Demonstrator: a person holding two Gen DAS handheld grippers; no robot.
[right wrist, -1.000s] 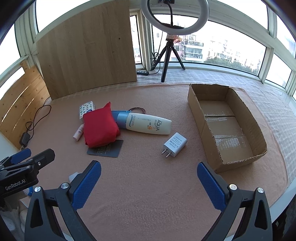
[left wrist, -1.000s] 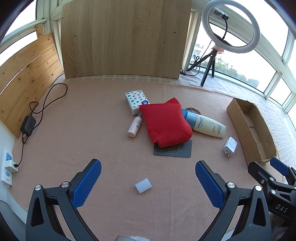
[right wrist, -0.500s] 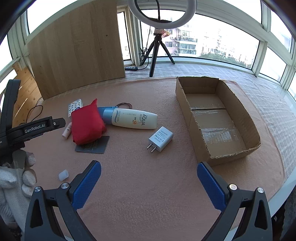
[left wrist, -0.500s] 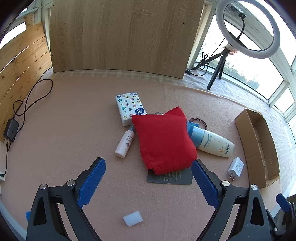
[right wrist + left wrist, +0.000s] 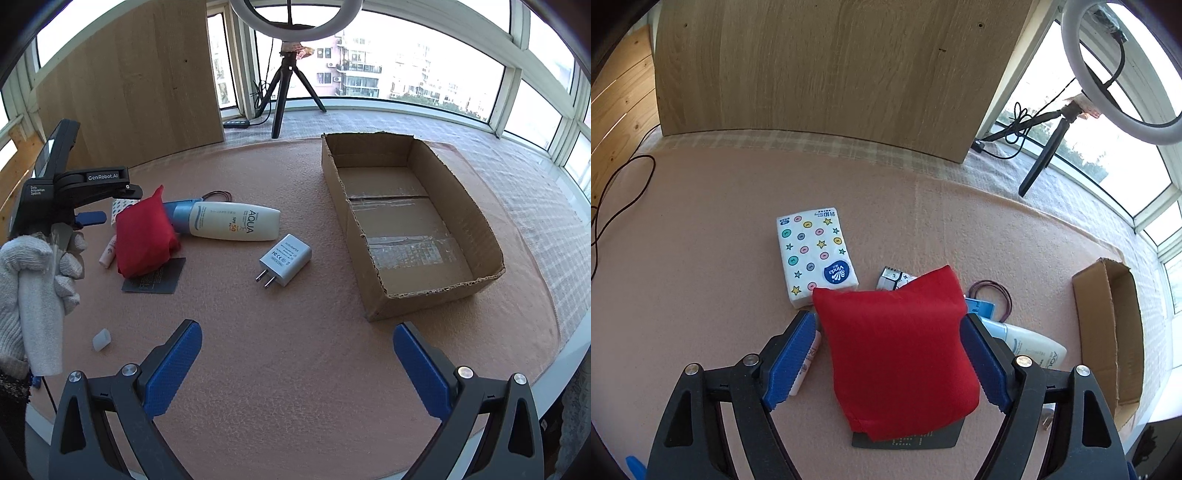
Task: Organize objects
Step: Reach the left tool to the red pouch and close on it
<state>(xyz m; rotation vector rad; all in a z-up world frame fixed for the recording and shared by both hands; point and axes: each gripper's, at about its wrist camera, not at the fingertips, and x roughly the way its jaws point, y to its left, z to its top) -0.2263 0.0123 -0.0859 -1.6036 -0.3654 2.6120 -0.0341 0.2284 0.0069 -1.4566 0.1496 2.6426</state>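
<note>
On the pink mat: the task's things are lying in a loose cluster left of the cardboard box.
Left gripper (image 5: 888,354): jaws are standing wide apart, 1 blue pad on each side of the red pouch (image 5: 897,354) — whether the pads are touching the cloth cannot be told.
Red pouch: it is lying on a dark card (image 5: 908,439), covering most of it, with the card's near edge sticking out.
Tissue pack (image 5: 814,254): it is resting flat just beyond the pouch's far left corner, printed with stars and dots.
Small tube (image 5: 807,363): it is lying just beside the left pad, partly hidden behind it.
Sunscreen bottle (image 5: 232,221): it is lying on its side to the right of the pouch, its blue cap end against the cloth.
Hair tie (image 5: 991,297): a dark loop is lying just past the bottle's cap.
Wall charger (image 5: 284,260): it is resting flat between the bottle and the box, prongs pointing toward the near edge.
Cardboard box (image 5: 369,258): it is sitting open-topped at the right, with only tape strips showing on its floor.
Right gripper (image 5: 297,363): jaws are gaping wide over bare mat — holding nothing.
Gloved hand (image 5: 33,280): it is gripping the left gripper's handle.
Small white cap (image 5: 101,339): it is lying alone near the mat's front edge.
</note>
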